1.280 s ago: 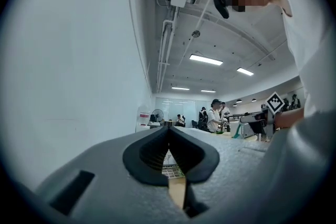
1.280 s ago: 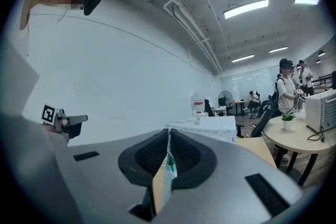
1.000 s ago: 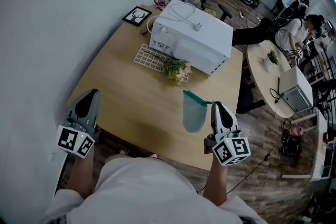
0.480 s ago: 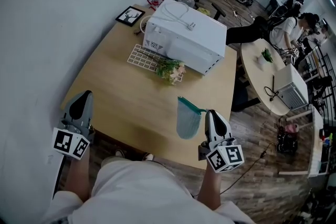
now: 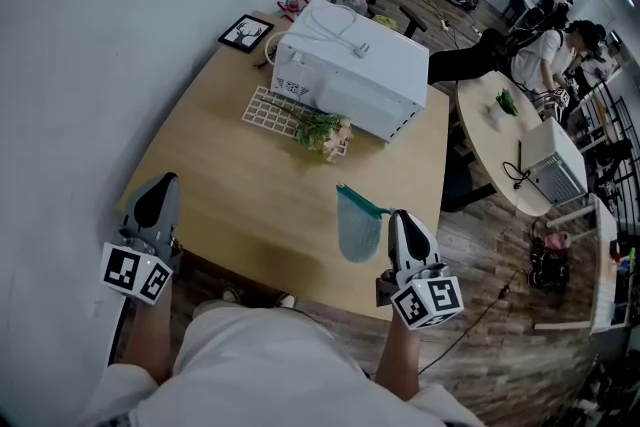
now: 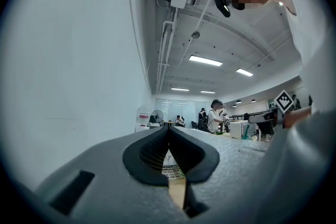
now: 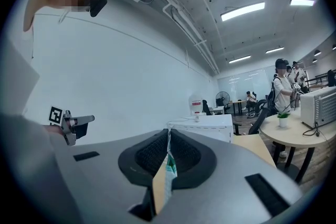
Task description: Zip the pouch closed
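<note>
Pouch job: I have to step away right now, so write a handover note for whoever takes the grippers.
Left gripper: shut, empty, by the near left corner of the wooden table.
Right gripper: shut on one end of the mesh pouch at its teal zipper edge; the pouch hangs over the table's near edge.
Done: pouch lifted.
Left: how far the zip is run can't be read; the left gripper holds nothing, so zipping likely remains.

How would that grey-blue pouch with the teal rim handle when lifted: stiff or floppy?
Probably floppy: the pouch hangs limp from the right gripper, pinched at one end of its rim. Likely light, since that small pinch carries it. It may swing.
</note>
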The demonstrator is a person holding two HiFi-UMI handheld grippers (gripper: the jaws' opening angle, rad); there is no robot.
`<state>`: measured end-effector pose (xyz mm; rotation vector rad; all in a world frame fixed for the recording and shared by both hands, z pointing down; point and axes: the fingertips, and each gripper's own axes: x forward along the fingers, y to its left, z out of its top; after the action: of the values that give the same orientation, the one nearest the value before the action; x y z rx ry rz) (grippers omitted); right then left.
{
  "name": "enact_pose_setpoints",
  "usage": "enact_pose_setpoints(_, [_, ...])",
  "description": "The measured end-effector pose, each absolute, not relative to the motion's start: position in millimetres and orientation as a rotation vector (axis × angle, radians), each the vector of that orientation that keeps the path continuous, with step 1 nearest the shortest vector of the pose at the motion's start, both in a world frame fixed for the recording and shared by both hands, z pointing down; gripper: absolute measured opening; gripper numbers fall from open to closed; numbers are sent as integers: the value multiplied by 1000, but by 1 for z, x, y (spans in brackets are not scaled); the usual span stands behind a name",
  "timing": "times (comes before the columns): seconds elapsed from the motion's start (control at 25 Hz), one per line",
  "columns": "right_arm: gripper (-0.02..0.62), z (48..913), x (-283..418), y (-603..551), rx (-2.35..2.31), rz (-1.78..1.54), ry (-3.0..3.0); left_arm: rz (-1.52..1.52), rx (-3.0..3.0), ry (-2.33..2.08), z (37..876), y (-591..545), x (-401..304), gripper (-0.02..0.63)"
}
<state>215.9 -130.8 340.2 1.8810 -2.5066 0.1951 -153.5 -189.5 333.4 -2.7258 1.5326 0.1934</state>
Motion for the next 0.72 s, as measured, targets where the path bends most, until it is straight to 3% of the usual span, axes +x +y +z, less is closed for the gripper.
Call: enact_pose_setpoints(0.72, [14,339,176,-130,1806,151,-2513,199,-2778,1483,338,-191,-162,15])
